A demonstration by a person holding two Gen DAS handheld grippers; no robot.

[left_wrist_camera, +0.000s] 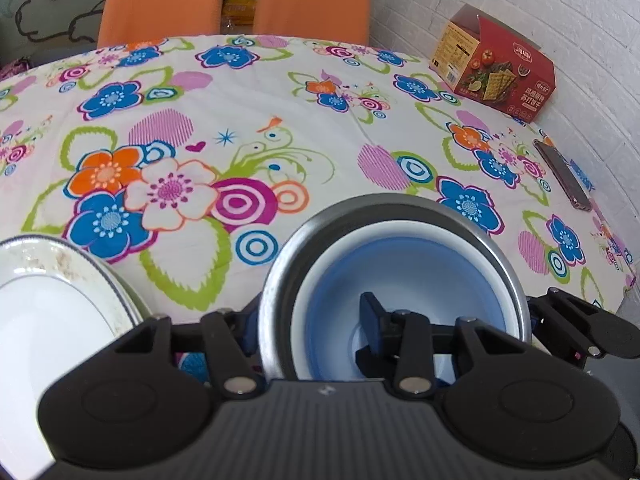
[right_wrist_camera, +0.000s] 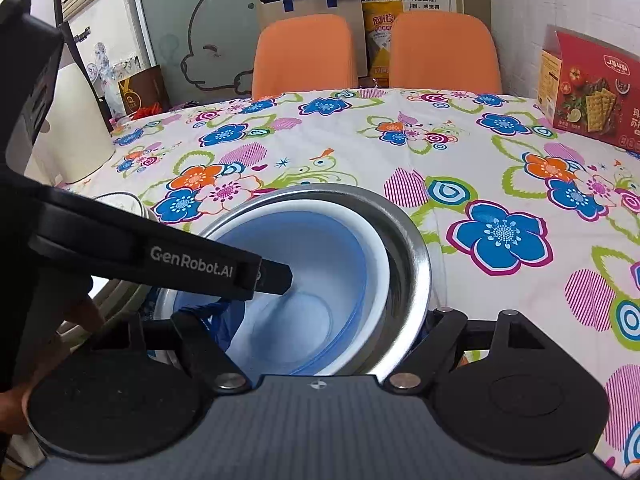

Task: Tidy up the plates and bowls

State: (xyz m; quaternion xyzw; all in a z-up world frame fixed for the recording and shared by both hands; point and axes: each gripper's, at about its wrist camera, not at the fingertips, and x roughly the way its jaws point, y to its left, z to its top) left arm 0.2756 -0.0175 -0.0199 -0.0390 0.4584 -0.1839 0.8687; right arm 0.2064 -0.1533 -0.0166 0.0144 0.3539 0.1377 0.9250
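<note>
Your left gripper (left_wrist_camera: 316,320) is closed on the near-left wall of the nested bowls – one blue pad sits inside the blue bowl (left_wrist_camera: 404,268), the other finger is outside the steel rim, so it pinches both walls together. The stack is a blue bowl with a white rim seated inside a steel bowl (left_wrist_camera: 400,204), near the front middle of the surface (left_wrist_camera: 320,128) on the floral cloth; whether it rests on the cloth or is just lifted I cannot tell. Your right gripper (right_wrist_camera: 332,320) is spread wide, empty – the right finger stands outside the steel bowl (right_wrist_camera: 416,264) rim, the left finger is low at the bowl's near left, holding nothing. A white plate (left_wrist_camera: 52,312) with a thin dark line lies just left of the bowls, with brownish smears on its rim. Handling: steel bowl is stiff and light but polished, so likely slippery at the rim; inner blue bowl (right_wrist_camera: 304,264) looks like plastic, light, could slide or tip out if you tilt the stack. Keep it level, pinch deep over the rim, not at the lip. The plate looks ceramic – heavier, fragile, take it at the edge. Cracker box (left_wrist_camera: 496,64) and phone (left_wrist_camera: 562,174) are well apart on the right
</note>
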